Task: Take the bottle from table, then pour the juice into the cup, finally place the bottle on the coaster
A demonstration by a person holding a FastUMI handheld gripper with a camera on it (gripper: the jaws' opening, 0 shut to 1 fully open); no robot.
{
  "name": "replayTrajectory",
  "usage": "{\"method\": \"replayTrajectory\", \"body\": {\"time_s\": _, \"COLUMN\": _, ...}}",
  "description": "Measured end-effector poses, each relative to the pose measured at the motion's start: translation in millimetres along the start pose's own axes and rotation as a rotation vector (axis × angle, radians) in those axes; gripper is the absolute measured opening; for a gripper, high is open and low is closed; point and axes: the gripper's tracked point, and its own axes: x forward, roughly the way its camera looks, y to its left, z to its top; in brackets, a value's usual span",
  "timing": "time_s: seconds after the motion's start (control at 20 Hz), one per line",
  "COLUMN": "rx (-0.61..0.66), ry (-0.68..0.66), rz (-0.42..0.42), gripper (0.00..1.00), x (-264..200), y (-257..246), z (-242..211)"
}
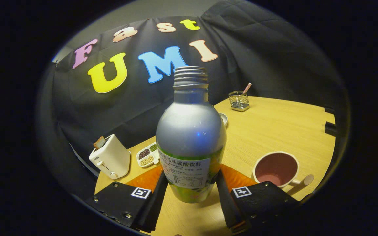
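A silver bottle with a green-and-white label and an uncapped threaded neck stands upright between my fingers. My gripper is shut on it, with both pads pressing the labelled lower part from left and right. The bottle's base sits close over the wooden table; whether it touches the table I cannot tell. A cup with a pinkish inside and a handle rests on the table just right of the right finger. Its mouth faces up and looks empty.
A white toaster holding a slice stands left of the fingers, near the table's edge. Beside it lies a divided tray of seeds. A small white dish peeks from behind the bottle. A wire holder stands at the far side.
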Motion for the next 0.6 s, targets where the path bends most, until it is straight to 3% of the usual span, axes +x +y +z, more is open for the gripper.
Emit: {"method": "replayTrajectory", "body": {"time_s": 0.6, "rx": -0.224, "ry": -0.01, "rz": -0.016, "gripper": 0.76, "x": 66.4, "y": 10.1, "z": -5.1}}
